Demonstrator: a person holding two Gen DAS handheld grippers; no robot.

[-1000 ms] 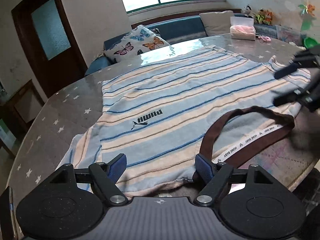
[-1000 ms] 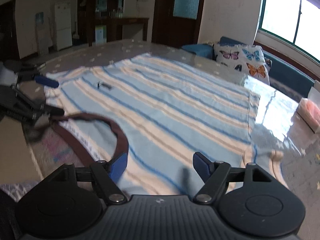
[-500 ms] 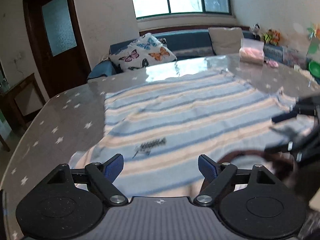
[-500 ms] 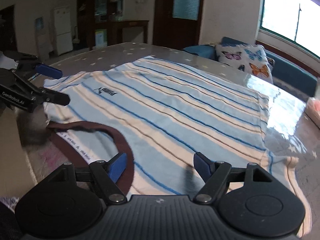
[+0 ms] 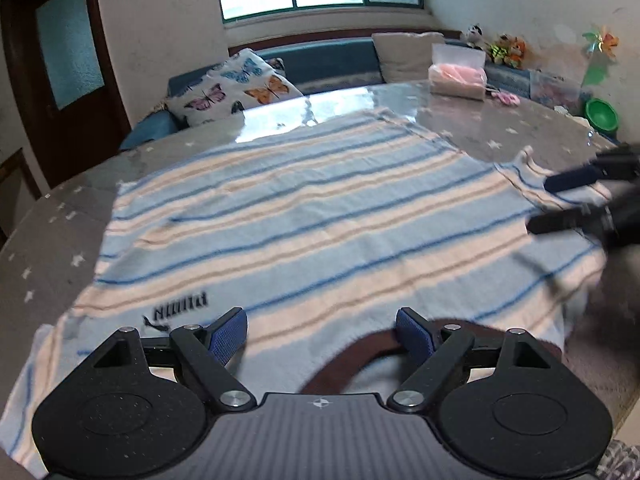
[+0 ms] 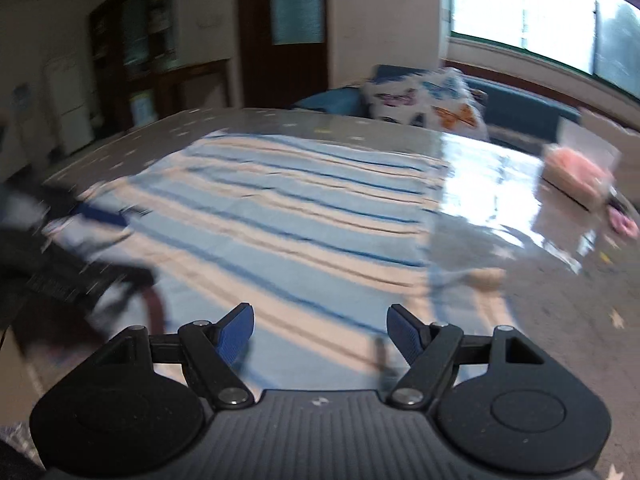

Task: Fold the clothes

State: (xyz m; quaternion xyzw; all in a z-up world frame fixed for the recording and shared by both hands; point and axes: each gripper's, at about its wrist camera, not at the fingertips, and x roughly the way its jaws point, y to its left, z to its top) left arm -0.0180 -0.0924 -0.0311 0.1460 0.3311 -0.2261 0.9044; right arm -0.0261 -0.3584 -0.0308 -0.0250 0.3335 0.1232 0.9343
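A light-blue and cream striped T-shirt (image 5: pixel 304 216) with a brown collar (image 5: pixel 360 356) lies flat on the table, collar nearest me. My left gripper (image 5: pixel 322 334) is open and empty just above the chest by the collar. My right gripper (image 6: pixel 320 330) is open and empty above the shirt's (image 6: pixel 304 216) shoulder area; this view is blurred. The right gripper also shows at the right edge of the left wrist view (image 5: pixel 560 200), over the sleeve. The left gripper shows blurred at the left of the right wrist view (image 6: pixel 80 248).
The grey star-patterned table (image 5: pixel 500 128) holds a clear box with pink contents (image 5: pixel 458 76) at the far side. A butterfly cushion (image 5: pixel 236 88) on a blue bench lies beyond. A green bowl (image 5: pixel 602 114) stands at far right. A dark door (image 5: pixel 64 68) is at left.
Both grippers have moved forward over the shirt, away from the collar edge. The right wrist view has swung right and blurred. Both stay open and empty.
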